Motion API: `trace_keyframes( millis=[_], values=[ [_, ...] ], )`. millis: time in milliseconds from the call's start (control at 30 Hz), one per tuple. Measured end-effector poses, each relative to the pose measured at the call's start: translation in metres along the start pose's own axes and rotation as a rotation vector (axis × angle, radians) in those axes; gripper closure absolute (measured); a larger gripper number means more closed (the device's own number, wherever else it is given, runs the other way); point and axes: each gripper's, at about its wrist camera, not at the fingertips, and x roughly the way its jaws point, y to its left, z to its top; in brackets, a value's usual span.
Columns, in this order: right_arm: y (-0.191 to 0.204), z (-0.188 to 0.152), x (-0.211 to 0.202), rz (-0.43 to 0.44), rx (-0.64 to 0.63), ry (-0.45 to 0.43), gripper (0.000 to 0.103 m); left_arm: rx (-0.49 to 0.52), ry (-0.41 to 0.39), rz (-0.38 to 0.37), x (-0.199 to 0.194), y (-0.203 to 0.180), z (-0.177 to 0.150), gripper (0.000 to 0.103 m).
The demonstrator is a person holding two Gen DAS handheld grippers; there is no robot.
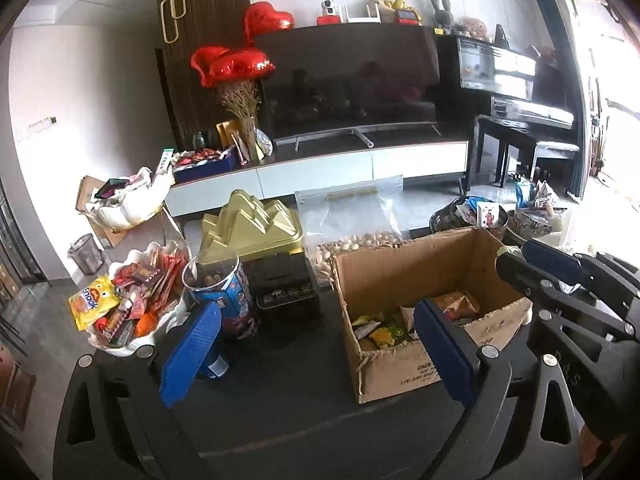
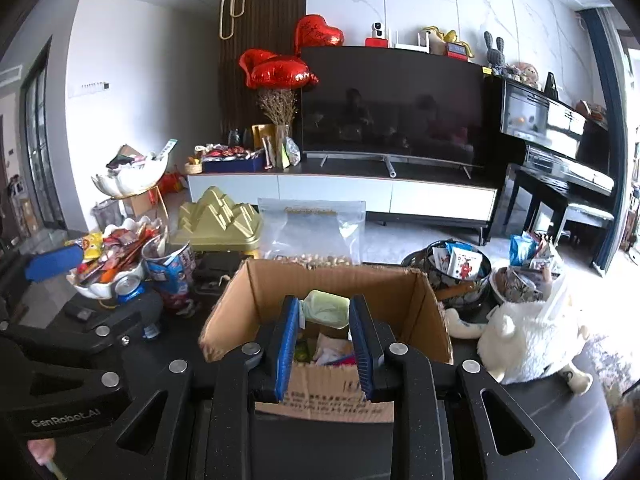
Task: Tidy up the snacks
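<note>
- The right hand-held gripper (image 2: 325,332) pinches a pale green soft packet (image 2: 326,309) between its blue ribbed pads; the packet bulges above the fingertips, looking pillowy and crinkly.
- That packet hangs over the open cardboard box (image 2: 256,304), just above its near half, so the box's mouth lies straight below and slightly beyond the fingertips. By my reading, the coming move is a drop or lowering into it.
- The box's long axis runs left to right across the dark worktop (image 2: 552,412); its flaps stand up, the corrugated edges frayed, and mixed wrappers already lie on its floor.
- The left hand-held gripper (image 1: 316,354) is spread wide with nothing between its pads. It hovers near the box's left wall, so the right hand is nearer the box mouth.
- To the left, a white scalloped bowl (image 1: 120,346) is heaped with glossy red and yellow sachets, beside a blue printed tub (image 1: 224,296).
- Far side: a gold ridged tin (image 1: 252,226) and a clear bag of nuts (image 1: 352,216).
- To the right: a fluffy white plush (image 2: 528,344).
</note>
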Motion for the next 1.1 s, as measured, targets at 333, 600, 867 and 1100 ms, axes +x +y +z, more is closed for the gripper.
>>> trace_keyframes(
  millis=[333,600,867,1100],
  values=[
    [-0.007,0.015,0.041,-0.005,0.012,0.078,0.067,-0.014,0.044,0.012,0.027,0.006,0.001,0.004],
    [-0.005,0.007,0.036,-0.030,0.013,0.101,0.052,-0.012,0.035,0.015,0.022,0.007,-0.002,0.004],
    [-0.002,0.000,0.004,-0.057,0.013,0.094,0.033,-0.012,-0.017,0.039,-0.013,0.006,-0.012,0.004],
    [-0.005,-0.011,-0.037,-0.072,0.041,0.070,0.026,-0.019,-0.063,0.035,-0.050,0.002,-0.023,0.003]
  ],
)
